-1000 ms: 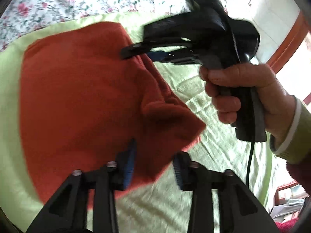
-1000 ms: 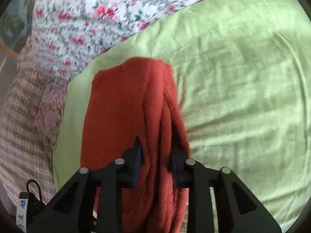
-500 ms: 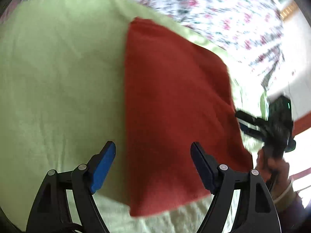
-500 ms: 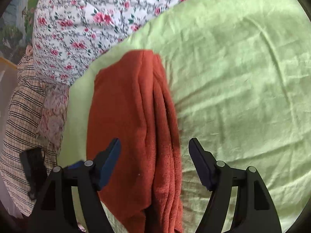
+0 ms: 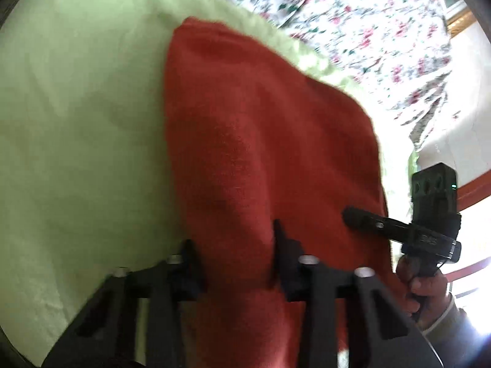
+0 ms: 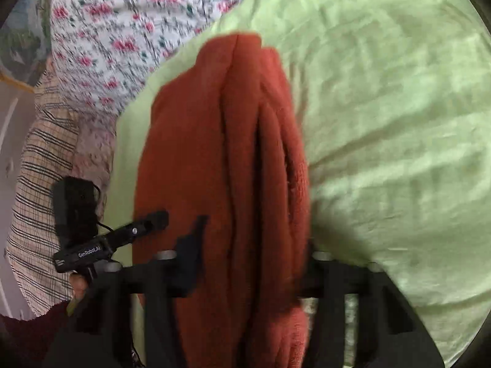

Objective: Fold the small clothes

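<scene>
A rust-red knitted garment (image 5: 260, 141) lies folded on a light green sheet (image 5: 79, 128). In the left wrist view my left gripper (image 5: 234, 245) straddles its near left edge, jaws closing, and the cloth fills the gap against both pads. In the right wrist view the garment (image 6: 196, 141) shows its stacked folds along the right side. There my right gripper (image 6: 254, 245) closes over that thick folded end, its right finger half buried in cloth. One finger of the right gripper (image 5: 368, 220) and one of the left (image 6: 147, 224) show in the opposite views.
A floral bedsheet (image 5: 368, 24) lies beyond the green sheet (image 6: 383, 122). Checked fabric (image 6: 40, 184) lies at the left of the right wrist view. A hand (image 5: 426, 288) holds the right gripper's handle, with a red wooden frame (image 5: 472, 193) behind it.
Both grippers opened wide half a second ago and have closed in on the garment. The left gripper swung from the garment's loose end to its near left edge.
</scene>
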The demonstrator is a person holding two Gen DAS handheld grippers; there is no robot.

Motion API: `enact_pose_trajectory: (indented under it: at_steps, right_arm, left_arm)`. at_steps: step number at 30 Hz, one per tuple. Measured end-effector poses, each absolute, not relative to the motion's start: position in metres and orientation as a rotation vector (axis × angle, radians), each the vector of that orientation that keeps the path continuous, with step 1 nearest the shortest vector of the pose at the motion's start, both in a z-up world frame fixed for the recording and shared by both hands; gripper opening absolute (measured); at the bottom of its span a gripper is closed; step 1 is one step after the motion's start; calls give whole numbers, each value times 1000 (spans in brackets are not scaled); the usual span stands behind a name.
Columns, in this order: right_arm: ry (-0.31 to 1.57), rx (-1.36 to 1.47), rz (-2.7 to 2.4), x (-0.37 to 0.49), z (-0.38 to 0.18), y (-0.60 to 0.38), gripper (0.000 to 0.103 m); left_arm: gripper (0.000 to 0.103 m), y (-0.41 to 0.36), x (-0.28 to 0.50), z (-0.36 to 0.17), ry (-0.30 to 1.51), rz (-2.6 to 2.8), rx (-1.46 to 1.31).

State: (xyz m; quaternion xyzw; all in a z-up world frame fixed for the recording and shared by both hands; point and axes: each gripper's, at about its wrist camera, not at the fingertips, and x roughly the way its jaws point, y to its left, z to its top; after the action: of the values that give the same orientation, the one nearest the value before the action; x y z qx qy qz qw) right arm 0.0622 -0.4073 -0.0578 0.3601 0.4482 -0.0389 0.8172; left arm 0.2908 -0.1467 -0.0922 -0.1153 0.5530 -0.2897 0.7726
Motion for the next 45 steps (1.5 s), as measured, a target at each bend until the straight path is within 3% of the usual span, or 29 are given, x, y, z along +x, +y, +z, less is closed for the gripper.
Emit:
enact_pose_trajectory:
  at_steps: [3,13,19,26,28,31,33,36,43,45]
  right_arm:
    - [940,746,-77,62,-46,-396,31]
    - [951,756,169,96,-40,-284,30]
    - [1025,736,284,125,-62,-213,29]
    - [1049,710,297,143,-69,-187,29]
    - [1061,696,281,145,-71,-186,29]
    - [1097,665,245,144,-78,-186,31]
    - [1109,671,222,141,-81,-188,36]
    - [1121,655,164,132,-77,-191,48]
    - [984,552,23,103,-26,-199,48]
    - [973,534,54,105,-19,-192,42]
  left_arm:
    - [26,-133,276,-72,1158,-641,-249]
    - [26,9,201,-24,1095,-489,-344]
    - [26,78,166,-32,1099,-375,-390]
    - [27,91,162,-56,1108,-326,-405]
    - [29,94,162,-65,1122,-312,-415]
    - [40,97,159,-71,1137,-291,-416]
    - [54,99,157,-70,1147,-270,-407]
    - [63,106,151,-61,1140,-235,-388]
    - [64,121,136,-44,1102,-172,-379]
    - [64,119,136,-43,1102,-166,-369]
